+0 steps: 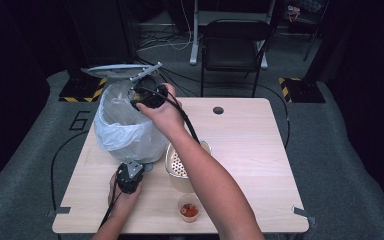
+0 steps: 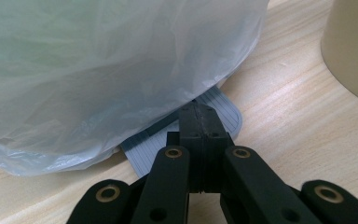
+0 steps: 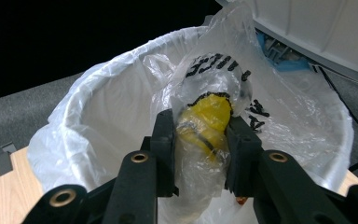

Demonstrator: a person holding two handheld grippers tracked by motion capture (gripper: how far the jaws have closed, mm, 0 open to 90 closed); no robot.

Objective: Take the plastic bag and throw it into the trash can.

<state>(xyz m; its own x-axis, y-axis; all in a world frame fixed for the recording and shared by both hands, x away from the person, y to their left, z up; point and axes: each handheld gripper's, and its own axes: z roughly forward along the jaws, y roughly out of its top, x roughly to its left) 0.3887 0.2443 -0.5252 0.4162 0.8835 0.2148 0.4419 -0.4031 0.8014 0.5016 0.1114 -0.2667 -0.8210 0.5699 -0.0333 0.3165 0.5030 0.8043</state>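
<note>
Light wood-grain table (image 1: pixel 250 145), squarish, centre of the high view, on grey carpet. Round cable hole (image 1: pixel 218 110) near its far edge, upper middle. Grey tape tabs at both near corners, lower left (image 1: pixel 60 210) and lower right (image 1: pixel 302 214). Directly on the top: bin lined with a white plastic bag (image 1: pixel 122 127), upper left part of the table; grey ribbed pedal (image 2: pixel 214 112) at the bin's foot, flat on the wood, lower centre of the left gripper view. Beige tub with a perforated strainer (image 1: pixel 180 162) mid-table, just right of the bin. Small clear cup with red contents (image 1: pixel 189 207) near the front edge, bottom centre.
</note>
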